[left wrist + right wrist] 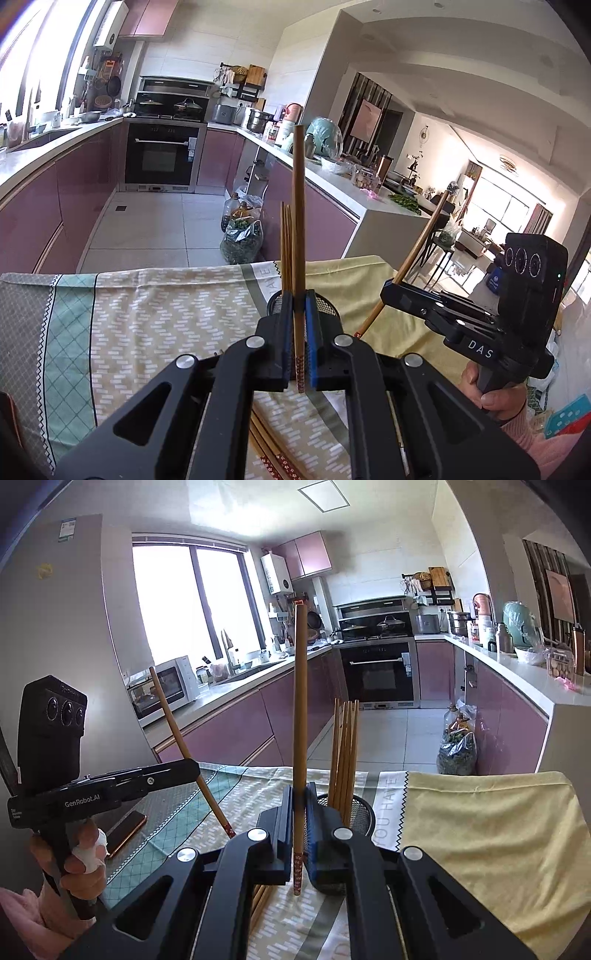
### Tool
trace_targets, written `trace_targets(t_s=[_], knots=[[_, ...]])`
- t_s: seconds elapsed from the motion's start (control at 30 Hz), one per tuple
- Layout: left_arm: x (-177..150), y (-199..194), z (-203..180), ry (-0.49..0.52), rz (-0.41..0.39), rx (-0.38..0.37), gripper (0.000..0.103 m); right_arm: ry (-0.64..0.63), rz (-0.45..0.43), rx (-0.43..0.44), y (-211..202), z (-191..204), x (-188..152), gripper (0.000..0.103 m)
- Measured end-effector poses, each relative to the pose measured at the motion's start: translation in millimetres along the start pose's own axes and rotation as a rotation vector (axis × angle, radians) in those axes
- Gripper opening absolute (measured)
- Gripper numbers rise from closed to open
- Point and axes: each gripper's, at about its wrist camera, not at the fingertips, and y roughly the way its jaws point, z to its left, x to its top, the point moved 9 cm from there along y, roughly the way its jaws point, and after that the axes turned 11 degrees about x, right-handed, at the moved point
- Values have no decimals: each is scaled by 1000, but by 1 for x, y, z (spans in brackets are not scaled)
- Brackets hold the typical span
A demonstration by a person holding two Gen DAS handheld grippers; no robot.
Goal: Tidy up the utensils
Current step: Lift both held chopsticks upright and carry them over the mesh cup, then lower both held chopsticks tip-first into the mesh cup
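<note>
My left gripper [298, 300] is shut on one brown chopstick [298, 206], which stands almost upright with its patterned end below the pads. Just behind it a black mesh holder [330, 307] holds several chopsticks [286, 247]. At the right of this view my right gripper [387, 287] carries a slanted chopstick [419, 245]. In the right wrist view that gripper [300, 794] is shut on its own upright chopstick [300, 701], beside the mesh holder [364, 814] and its standing chopsticks [345, 746]. My left gripper [192, 766] shows at the left with its chopstick [176, 731]. Loose chopsticks [271, 452] lie on the cloth below.
A patterned tablecloth [166, 314] with a yellow cloth [480, 830] over its right part covers the table. A phone [125, 830] lies near the table's left edge. Bags and bottles [242, 236] stand on the kitchen floor beyond. A hand [79, 864] grips the left handle.
</note>
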Motion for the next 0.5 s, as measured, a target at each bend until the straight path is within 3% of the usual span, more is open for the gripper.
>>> trace_targets(t_s=[0.5], knots=[[47,3,-17,38,-81,20,7,-47,-53,-19,1,-8,40,6]])
